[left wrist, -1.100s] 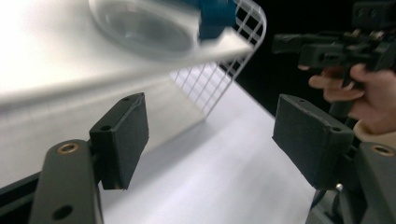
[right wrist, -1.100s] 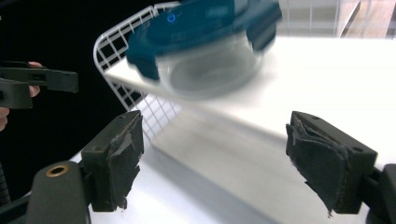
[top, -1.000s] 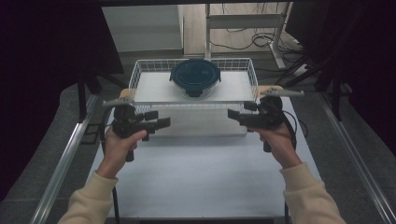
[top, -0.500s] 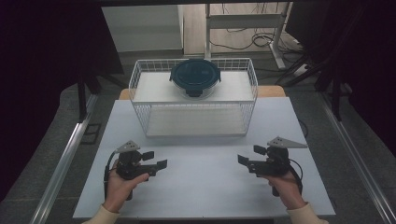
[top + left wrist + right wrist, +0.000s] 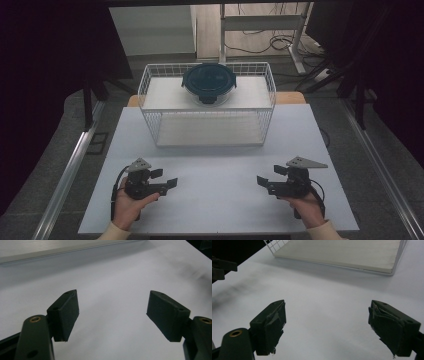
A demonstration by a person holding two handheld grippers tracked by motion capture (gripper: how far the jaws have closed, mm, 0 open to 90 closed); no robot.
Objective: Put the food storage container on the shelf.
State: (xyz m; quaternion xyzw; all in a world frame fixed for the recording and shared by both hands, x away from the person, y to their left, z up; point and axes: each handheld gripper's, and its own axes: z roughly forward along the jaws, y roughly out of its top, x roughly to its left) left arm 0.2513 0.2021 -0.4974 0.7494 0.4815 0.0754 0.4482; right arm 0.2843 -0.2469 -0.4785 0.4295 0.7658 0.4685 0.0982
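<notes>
We see the round container [image 5: 208,84] with its dark blue clip lid, body probably clear, at the far edge inside the white wire basket [image 5: 150,107]. Near the table's [image 5: 215,150] front corners, left gripper [image 5: 167,183] gapes empty; right gripper [image 5: 263,183], just been opening, holds nothing.

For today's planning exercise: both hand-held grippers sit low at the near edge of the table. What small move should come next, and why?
Probably lift both toward the lidded container in the wire basket. The left hand-held gripper and right hand-held gripper are open, hold nothing, and lie well short of it.
</notes>
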